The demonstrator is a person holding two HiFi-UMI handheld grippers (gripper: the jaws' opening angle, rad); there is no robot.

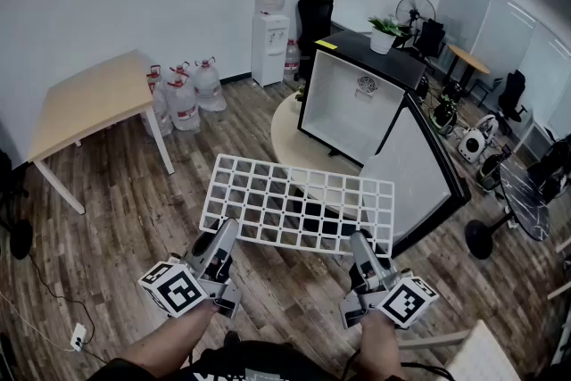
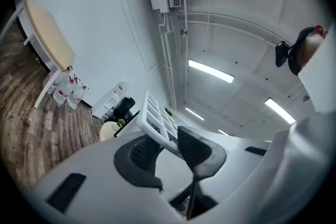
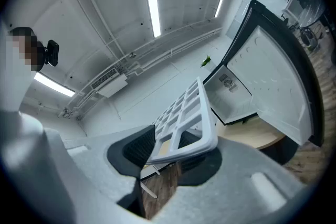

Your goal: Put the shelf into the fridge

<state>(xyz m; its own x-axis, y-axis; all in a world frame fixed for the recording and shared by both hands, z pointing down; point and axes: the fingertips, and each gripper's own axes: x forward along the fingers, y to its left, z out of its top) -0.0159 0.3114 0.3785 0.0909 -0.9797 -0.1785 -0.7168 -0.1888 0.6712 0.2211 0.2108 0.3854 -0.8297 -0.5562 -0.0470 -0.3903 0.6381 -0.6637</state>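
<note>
Hovering above the wooden floor (image 1: 116, 219), the white grid shelf (image 1: 299, 202) hangs just in front of the open mini fridge (image 1: 343, 103), which stands on a round worktop (image 1: 287, 138). The left claw (image 1: 223, 235) and right claw (image 1: 359, 243) each pinch its near edge, one by each corner.

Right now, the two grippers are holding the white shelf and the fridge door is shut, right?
Not quite. The fridge door stands open, swung out to the side of the fridge, as the head view shows. The rest is right: the left gripper and the right gripper both hold the white shelf by its near edge.
</note>
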